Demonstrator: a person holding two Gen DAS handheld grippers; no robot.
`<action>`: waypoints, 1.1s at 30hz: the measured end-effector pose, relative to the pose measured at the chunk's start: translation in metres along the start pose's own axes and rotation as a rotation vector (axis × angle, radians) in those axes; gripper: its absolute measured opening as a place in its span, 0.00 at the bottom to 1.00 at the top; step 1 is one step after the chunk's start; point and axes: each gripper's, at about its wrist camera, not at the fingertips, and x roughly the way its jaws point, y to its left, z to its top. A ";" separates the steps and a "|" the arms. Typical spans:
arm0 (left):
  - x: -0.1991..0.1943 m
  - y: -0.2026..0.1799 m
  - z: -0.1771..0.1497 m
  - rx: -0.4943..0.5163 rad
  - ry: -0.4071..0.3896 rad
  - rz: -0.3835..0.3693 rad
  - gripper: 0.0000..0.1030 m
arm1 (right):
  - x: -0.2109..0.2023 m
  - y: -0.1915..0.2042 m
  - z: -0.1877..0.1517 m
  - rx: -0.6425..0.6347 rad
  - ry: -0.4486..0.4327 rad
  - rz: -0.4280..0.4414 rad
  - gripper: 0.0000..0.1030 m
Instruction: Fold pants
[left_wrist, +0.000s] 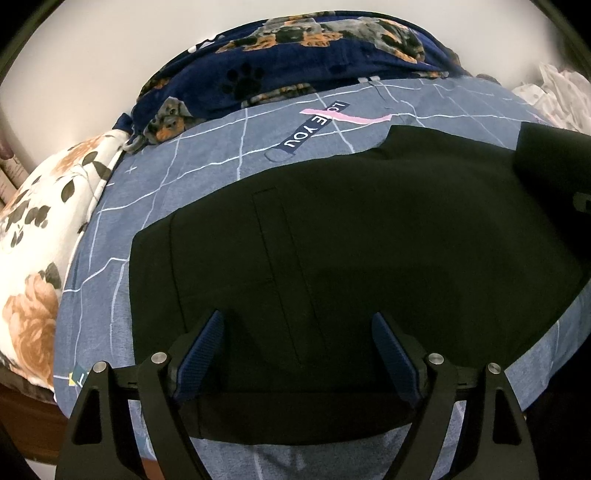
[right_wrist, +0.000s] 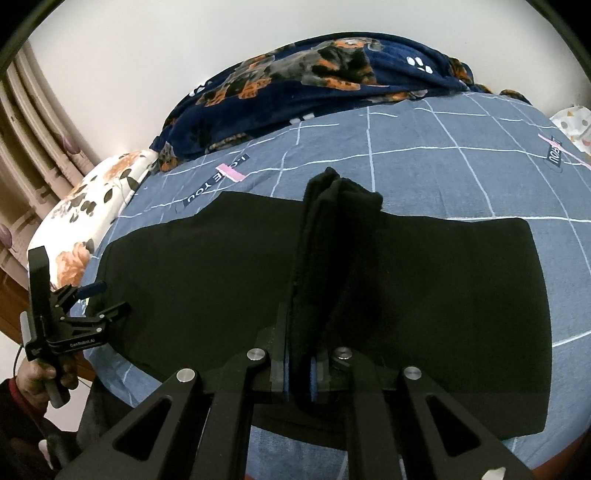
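Black pants (left_wrist: 351, 236) lie spread flat on the blue grid bedsheet (left_wrist: 207, 155). My left gripper (left_wrist: 299, 315) stands open over their near edge, its blue pads (left_wrist: 205, 350) wide apart with flat cloth between them and nothing pinched. In the right wrist view my right gripper (right_wrist: 300, 354) is shut on a bunched fold of the pants (right_wrist: 332, 236) that rises upright from its jaws above the rest of the garment (right_wrist: 192, 273). The left gripper (right_wrist: 107, 297) shows at the pants' left end, held by a hand (right_wrist: 44, 380). A raised dark fold (left_wrist: 550, 162) shows at the right in the left wrist view.
A navy dog-print blanket (right_wrist: 295, 92) is heaped at the bed's far side. A floral pillow (left_wrist: 40, 229) lies at the left and a white spotted cloth (left_wrist: 561, 92) at the right. Curtains (right_wrist: 33, 147) hang at the left. The bed's near edge (right_wrist: 280, 448) runs just below the pants.
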 end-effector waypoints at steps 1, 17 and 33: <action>0.001 -0.001 0.000 0.001 0.000 0.000 0.80 | 0.000 0.000 0.000 0.000 0.000 0.001 0.10; 0.001 -0.001 0.000 0.000 0.003 0.001 0.81 | 0.004 0.004 -0.002 -0.007 0.009 -0.002 0.11; 0.003 -0.003 -0.001 -0.001 0.008 -0.001 0.82 | 0.005 0.009 -0.005 0.023 0.029 0.129 0.39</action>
